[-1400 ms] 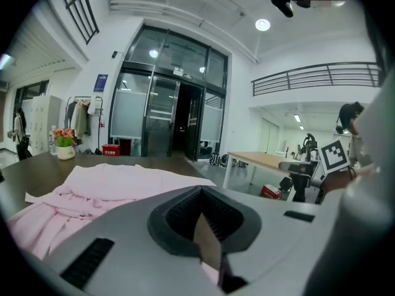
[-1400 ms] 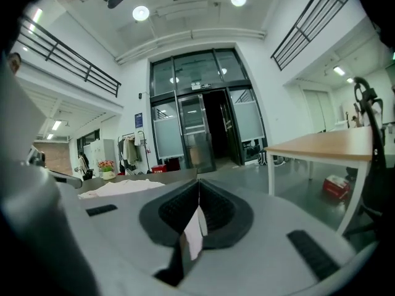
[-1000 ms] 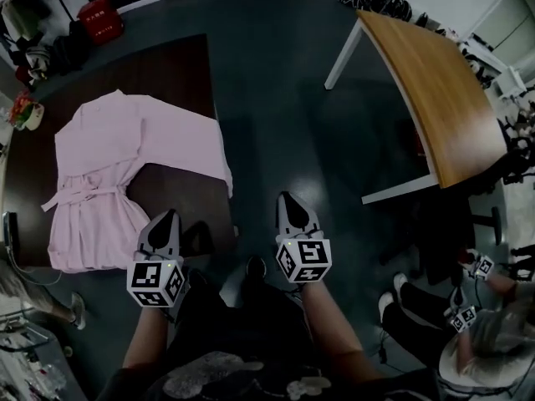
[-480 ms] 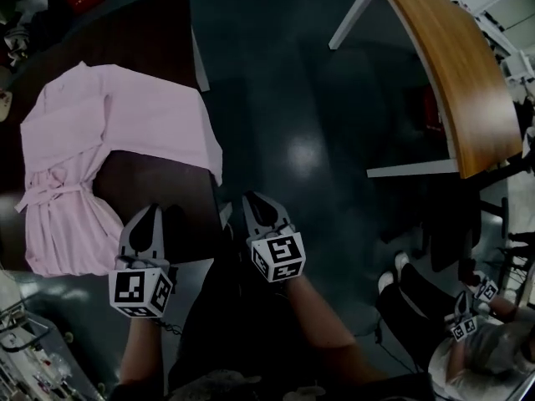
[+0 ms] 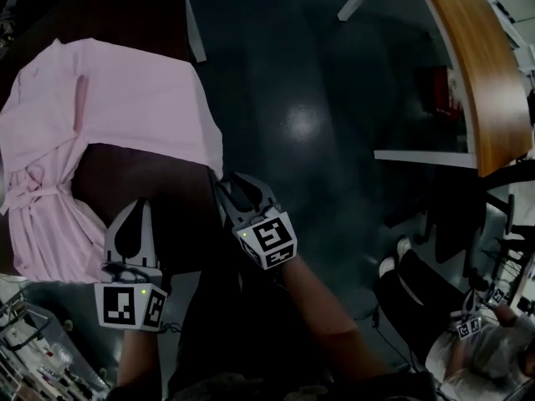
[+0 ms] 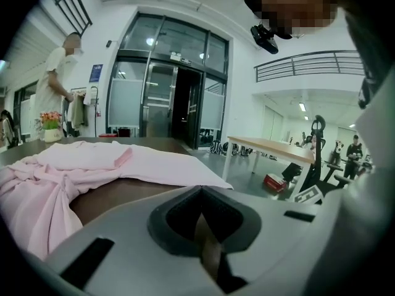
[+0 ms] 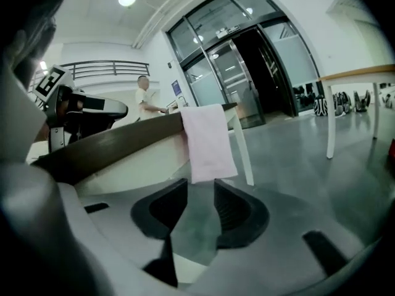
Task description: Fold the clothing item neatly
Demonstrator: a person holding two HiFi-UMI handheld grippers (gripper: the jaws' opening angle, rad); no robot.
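Left claw (image 5: pixel 143 205) is pressed shut with nothing in it; in the left gripper view the claw (image 6: pixel 199 195) shows its jaws meeting in one line. It hangs over the near edge of the dark desk (image 5: pixel 146 182), above bare wood, with the lower part of the pink robe (image 5: pixel 125 98) just to its left.

Right claw (image 5: pixel 237 188) stands partly open, its jaws having just been opening, and nothing is between them. In the right gripper view the claw (image 7: pixel 196 189) points at a flap of the robe (image 7: pixel 207 140) that hangs over the desk (image 7: pixel 111 143) edge. The flap is just beyond the tips, not touching.

From the head view the robe lies spread flat across the left and far side of the desk, its belt knotted at the waist and one sleeve stretched toward the right edge. In the left gripper view the robe (image 6: pixel 92 159) lies bunched at the left of the desk (image 6: pixel 123 193).

Right of the desk is grey floor (image 5: pixel 301 98), then a light table (image 5: pixel 476 65). A seated person (image 5: pixel 485 349) is at the lower right.
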